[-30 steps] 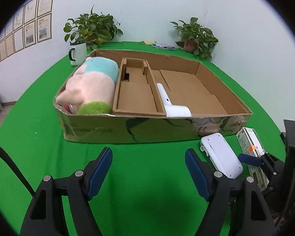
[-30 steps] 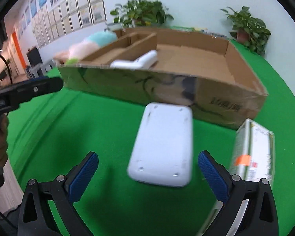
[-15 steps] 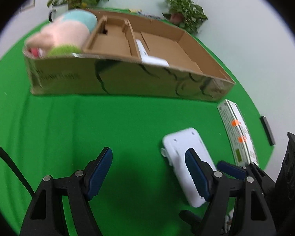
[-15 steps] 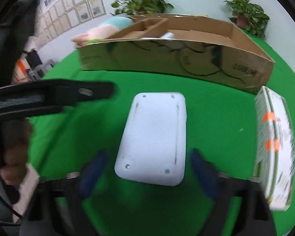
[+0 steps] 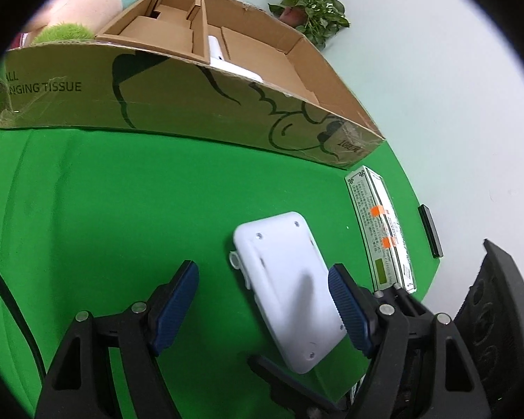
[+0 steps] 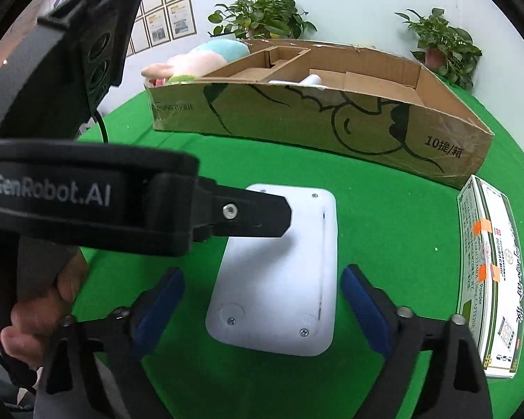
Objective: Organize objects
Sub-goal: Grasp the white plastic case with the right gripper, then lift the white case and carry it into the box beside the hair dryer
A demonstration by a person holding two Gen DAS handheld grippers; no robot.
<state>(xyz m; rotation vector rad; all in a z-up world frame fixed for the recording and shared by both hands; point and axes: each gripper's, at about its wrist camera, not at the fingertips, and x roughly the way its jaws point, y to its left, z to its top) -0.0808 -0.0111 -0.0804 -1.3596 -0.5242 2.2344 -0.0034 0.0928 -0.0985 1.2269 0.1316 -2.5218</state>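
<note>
Both grippers have dropped closer to the white case (image 6: 276,276), which lies flat on the green cloth (image 5: 104,209) before the box (image 6: 332,118). Right gripper (image 6: 262,303) and left gripper (image 5: 262,300) gape wide, holding nothing. It looks hard, smooth and light; pinch its long sides.

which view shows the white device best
The left wrist view: the white device lies nearly whole on the green cloth. In the right wrist view the left gripper's finger crosses its far left part.
</note>
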